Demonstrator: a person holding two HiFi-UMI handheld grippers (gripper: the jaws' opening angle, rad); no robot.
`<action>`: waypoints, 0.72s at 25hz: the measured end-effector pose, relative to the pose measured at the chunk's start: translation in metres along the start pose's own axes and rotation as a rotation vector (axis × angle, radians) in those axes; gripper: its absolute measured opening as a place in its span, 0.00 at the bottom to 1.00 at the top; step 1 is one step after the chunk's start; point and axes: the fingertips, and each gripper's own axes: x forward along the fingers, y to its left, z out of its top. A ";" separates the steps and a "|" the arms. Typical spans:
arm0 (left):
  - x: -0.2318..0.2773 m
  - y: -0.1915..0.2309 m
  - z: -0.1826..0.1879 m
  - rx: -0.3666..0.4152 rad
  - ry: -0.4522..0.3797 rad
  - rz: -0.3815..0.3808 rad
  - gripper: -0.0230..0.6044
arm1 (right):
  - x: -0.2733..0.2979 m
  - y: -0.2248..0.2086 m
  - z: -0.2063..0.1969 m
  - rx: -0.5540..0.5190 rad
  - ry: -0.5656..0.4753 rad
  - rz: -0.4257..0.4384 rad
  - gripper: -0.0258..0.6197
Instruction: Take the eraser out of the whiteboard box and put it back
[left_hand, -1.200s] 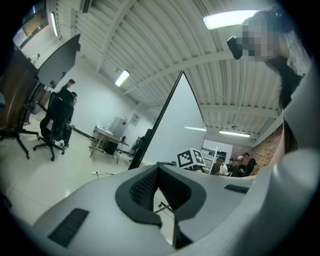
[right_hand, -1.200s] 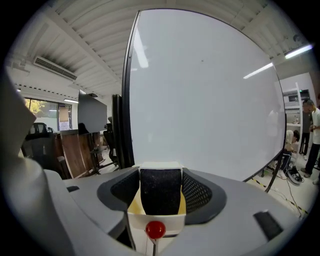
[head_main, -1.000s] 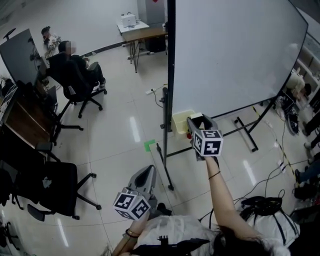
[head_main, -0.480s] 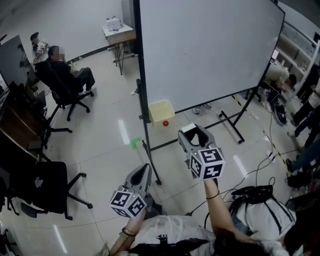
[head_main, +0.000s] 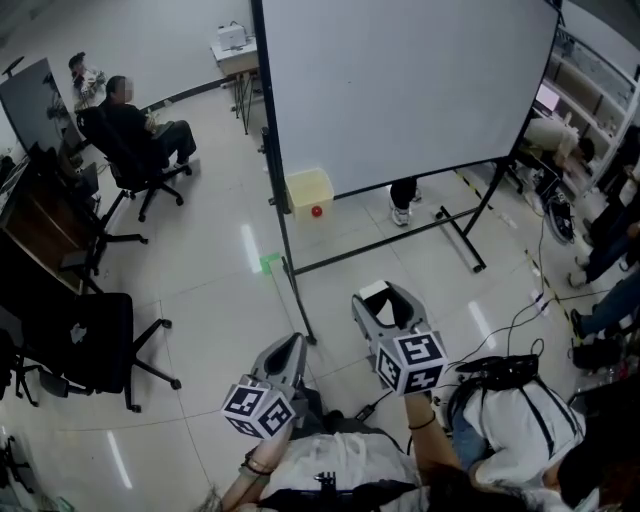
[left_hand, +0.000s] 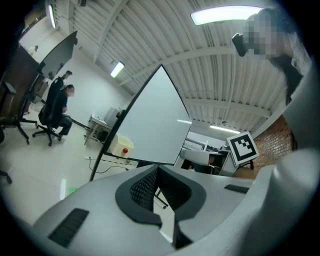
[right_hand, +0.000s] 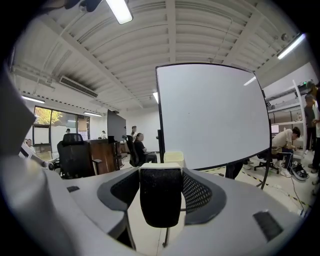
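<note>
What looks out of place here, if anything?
Nothing spilled or damaged. Only the eraser is out of place: clamped in the right tool, well away from the yellow box on the whiteboard stand. Left tool is shut on nothing.

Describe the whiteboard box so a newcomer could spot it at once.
Find the big whiteboard on its black floor stand. At its lower left corner as the head view shows it, against the post, sits the box: pale yellow, with a round red dot on its front, the only yellow thing around.
</note>
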 end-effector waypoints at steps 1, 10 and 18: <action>-0.003 -0.003 0.000 0.009 -0.001 -0.001 0.01 | -0.006 0.004 -0.003 0.006 0.002 0.005 0.47; -0.010 -0.009 0.018 0.096 0.004 -0.039 0.01 | -0.018 0.042 -0.014 0.033 0.003 0.038 0.47; -0.013 0.002 0.035 0.115 -0.050 -0.047 0.01 | -0.006 0.047 -0.010 0.024 -0.004 0.024 0.47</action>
